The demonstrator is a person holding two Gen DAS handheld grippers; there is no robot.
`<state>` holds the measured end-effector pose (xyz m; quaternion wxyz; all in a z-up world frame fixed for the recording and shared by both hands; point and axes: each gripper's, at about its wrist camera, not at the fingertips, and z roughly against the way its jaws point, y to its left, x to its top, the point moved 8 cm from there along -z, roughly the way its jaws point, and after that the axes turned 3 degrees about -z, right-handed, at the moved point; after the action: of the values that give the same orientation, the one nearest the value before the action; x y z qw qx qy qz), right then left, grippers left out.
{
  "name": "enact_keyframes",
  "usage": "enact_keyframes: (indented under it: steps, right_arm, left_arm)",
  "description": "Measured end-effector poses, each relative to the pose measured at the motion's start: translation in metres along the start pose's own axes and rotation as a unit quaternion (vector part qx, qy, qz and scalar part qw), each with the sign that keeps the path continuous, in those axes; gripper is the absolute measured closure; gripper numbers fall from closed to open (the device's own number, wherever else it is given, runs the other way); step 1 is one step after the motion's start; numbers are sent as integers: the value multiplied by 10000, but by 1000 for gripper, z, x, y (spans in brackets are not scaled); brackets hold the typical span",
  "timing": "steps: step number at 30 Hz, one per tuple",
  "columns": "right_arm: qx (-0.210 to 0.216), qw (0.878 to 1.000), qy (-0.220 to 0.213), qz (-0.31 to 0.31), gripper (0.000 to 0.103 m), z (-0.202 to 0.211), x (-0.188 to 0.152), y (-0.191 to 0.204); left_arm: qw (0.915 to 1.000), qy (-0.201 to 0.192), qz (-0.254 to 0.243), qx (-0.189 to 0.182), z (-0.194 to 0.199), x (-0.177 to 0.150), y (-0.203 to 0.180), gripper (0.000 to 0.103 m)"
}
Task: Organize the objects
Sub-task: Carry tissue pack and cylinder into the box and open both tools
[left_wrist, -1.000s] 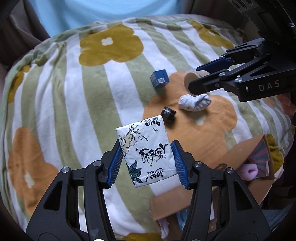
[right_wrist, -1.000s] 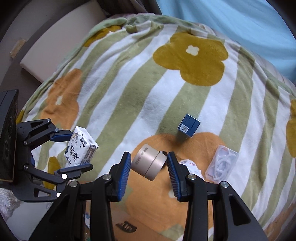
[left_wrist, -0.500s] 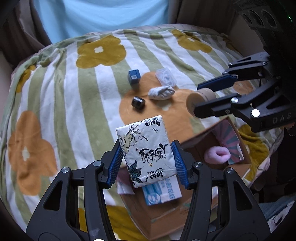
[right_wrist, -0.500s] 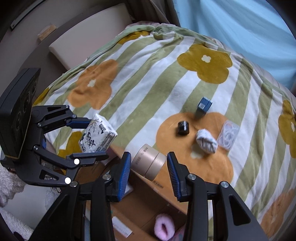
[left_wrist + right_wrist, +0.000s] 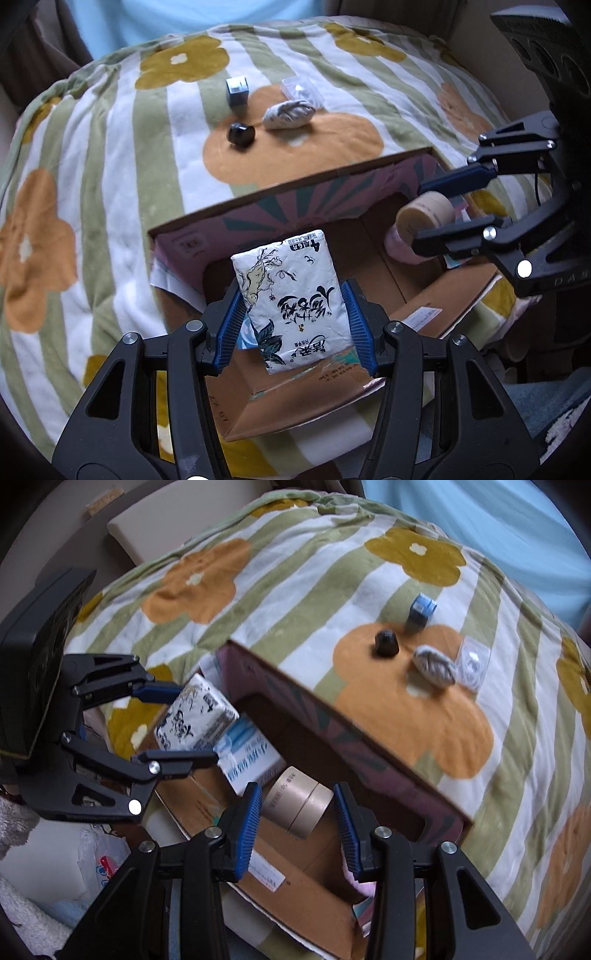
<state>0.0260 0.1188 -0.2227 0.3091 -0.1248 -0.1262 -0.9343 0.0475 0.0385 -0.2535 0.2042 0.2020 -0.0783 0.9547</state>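
Note:
My left gripper [image 5: 293, 325] is shut on a white tissue pack [image 5: 291, 295] with black script and holds it above the open cardboard box [image 5: 280, 192]. It shows in the right wrist view [image 5: 194, 710] too. My right gripper [image 5: 297, 823] is shut on a tan tape roll [image 5: 297, 801], also over the box [image 5: 354, 738]. In the left wrist view that roll [image 5: 424, 218] hangs over the box's right side, above a pink fuzzy item [image 5: 397, 247].
On the flowered blanket [image 5: 110, 147] beyond the box lie a blue cube [image 5: 236, 90], a black cap [image 5: 241, 133], a rolled sock [image 5: 288, 115] and a clear plastic case [image 5: 301, 88]. A blue-white pack [image 5: 247, 757] lies inside the box.
Both grippers have drawn back from the blanket with their objects and now hang over the open box, which fills more of both views.

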Motion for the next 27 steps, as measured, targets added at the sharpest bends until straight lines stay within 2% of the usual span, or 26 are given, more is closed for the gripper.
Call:
enact_keyframes:
  steps: [3,8,27]
  right_arm:
    - [-69,9999,116,-46,66,-12,-20,3]
    - [-187,9995,161,-175,66,-19,-33,1]
    - [-353,9970,192,-655,66,-25,-40,-16]
  left_arm:
    - [10000,69,-32,-6,-10,-9,-6,54]
    - [9999,119,27,-21,-16,-14,-10,54]
    - [9997,238,-88,-61,-24,-14,-16,54]
